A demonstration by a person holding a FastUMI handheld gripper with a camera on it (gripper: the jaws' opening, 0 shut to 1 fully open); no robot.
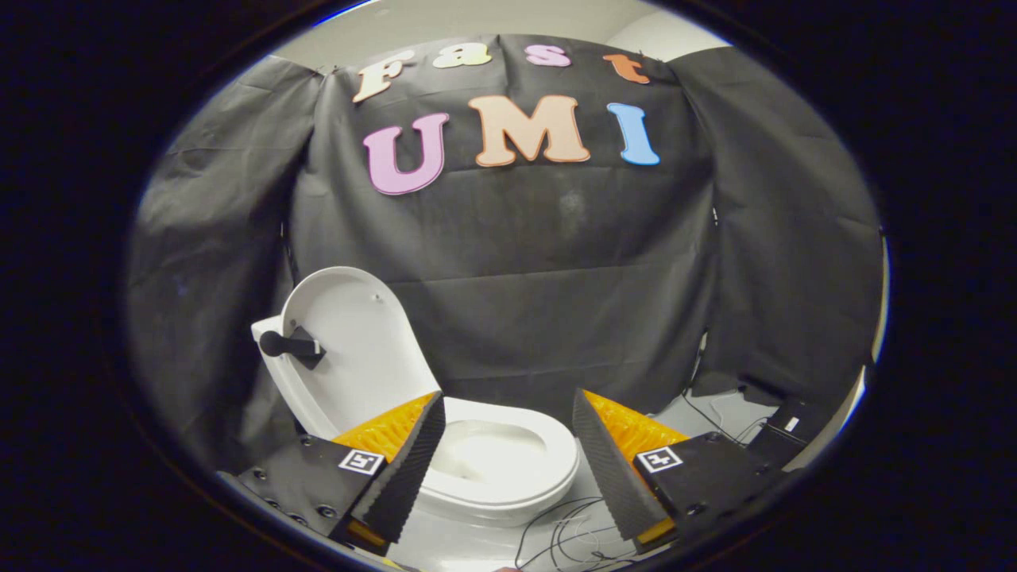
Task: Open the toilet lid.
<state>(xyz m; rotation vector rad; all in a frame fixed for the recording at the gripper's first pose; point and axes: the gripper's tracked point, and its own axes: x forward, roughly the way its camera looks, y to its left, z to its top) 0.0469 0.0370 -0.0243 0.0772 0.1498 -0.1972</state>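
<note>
Your gripper (504, 445) hangs above the near end of the toilet (493, 469), its two fingers spread wide apart and holding nothing; between them you look down on the seat (548, 445) and the pale bowl (485, 454) inside its ring. The toilet lid (357, 349) stands raised at the far left of the toilet, beyond your left finger, tilted back toward the black cloth wall (556, 278); its inner face is turned to you, and a small dark knobbed handle (288, 344) juts from its left edge. The seat lies flat on the bowl, uncovered, just ahead of your fingertips and partly masked by the left one; neither finger touches lid or seat, as far as the view lets you judge.

By the look of it, the task is done or all but done: the lid is up and appears to rest in its open position with no help from you; whether it leans firmly on anything behind cannot be told from here. What may be left for you is small; draw clear without brushing the lid, and mind the loose thin cables (556, 528) that trail over the pale floor (477, 548) near your right finger; a dark box (783, 433) sits on the floor at the far right, well apart from the toilet.
</note>
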